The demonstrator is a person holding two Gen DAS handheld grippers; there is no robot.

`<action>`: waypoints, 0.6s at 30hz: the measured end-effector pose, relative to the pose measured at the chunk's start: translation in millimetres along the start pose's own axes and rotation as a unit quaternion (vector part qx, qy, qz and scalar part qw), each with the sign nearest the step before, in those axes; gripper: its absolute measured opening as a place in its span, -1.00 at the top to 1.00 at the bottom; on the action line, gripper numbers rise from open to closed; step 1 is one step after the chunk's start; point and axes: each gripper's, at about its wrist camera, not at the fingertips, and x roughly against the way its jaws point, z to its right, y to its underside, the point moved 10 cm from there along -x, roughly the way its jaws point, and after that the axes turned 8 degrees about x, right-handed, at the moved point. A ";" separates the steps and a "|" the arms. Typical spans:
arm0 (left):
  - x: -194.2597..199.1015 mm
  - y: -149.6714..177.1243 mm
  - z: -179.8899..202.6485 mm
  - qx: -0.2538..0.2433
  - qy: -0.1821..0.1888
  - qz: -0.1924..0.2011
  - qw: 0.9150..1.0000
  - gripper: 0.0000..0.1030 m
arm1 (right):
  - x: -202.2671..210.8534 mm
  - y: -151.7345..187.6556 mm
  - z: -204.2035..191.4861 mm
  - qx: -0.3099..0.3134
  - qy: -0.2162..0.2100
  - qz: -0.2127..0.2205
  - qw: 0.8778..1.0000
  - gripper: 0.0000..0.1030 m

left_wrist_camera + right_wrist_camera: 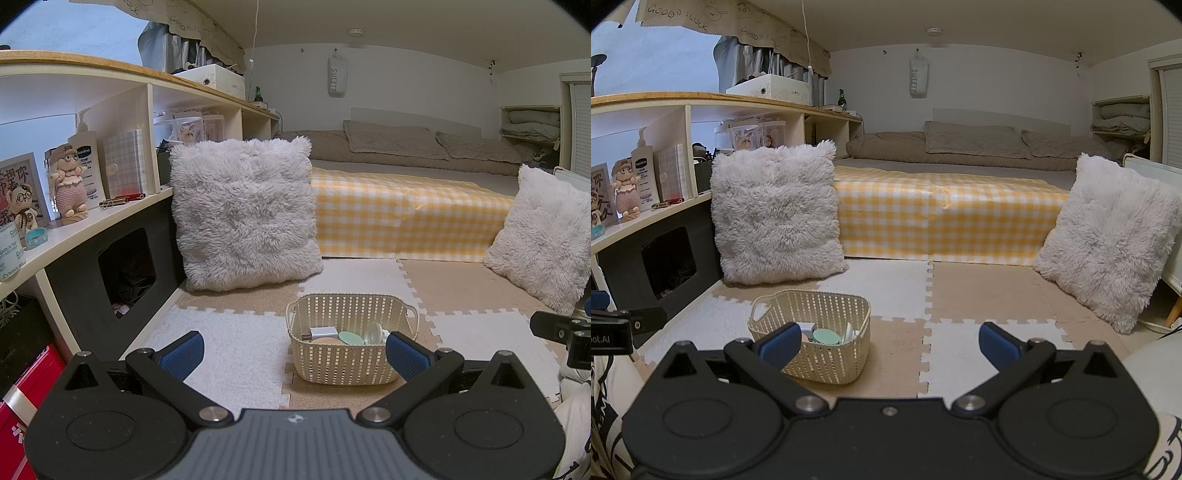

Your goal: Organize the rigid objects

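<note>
The basket (352, 338) stands on the floor mat (229, 332), directly ahead of the left claw (293, 352), which is nearer; from the right claw (888, 345) it lies to the left; both claws are spread wide and empty; small items already lie inside.

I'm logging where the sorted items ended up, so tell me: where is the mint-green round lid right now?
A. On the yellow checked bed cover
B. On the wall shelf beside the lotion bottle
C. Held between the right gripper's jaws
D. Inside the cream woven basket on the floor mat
D: the mint-green round lid lies inside the cream woven basket on the floor mat, among other small items, and both grippers' jaws are open and empty.
</note>
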 end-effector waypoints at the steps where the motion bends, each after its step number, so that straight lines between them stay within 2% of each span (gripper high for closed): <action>1: -0.1 0.1 0.1 0.000 0.000 0.000 1.000 -1.00 | 0.0 -0.1 0.1 0.000 0.000 0.000 1.000 -1.00; 18: 0.1 0.3 0.1 0.000 0.000 0.000 1.000 -1.00 | -0.1 0.3 1.4 0.002 0.000 0.000 1.000 -1.00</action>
